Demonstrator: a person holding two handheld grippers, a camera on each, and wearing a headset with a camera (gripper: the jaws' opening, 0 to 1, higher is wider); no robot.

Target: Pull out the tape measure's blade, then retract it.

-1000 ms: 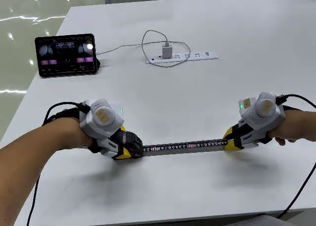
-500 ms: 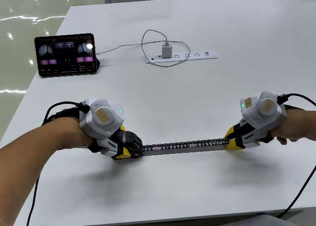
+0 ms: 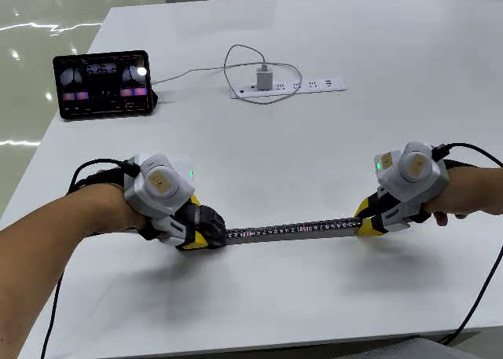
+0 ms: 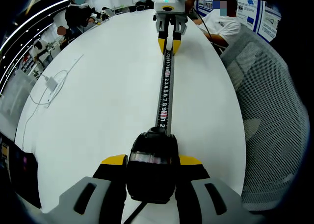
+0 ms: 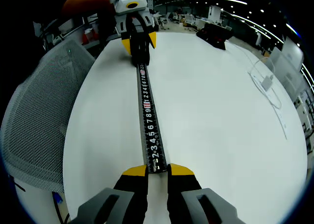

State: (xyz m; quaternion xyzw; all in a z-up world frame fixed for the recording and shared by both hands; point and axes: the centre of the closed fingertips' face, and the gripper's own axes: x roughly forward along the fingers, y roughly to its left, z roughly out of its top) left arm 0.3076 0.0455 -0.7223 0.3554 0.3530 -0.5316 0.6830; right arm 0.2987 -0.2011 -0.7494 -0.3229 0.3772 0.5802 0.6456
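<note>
The tape measure's case is clamped between the jaws of the left gripper, toward the left end of the table's near edge. The blade runs out of the case, low over the surface and parallel to that near edge. It reaches the right gripper, whose jaws are pinched on the blade's tip. The long axis therefore lies straight from one gripper to the other. Retraction would likely call for the right gripper to travel along this axis toward the case, since sideways drift could twist the blade.
</note>
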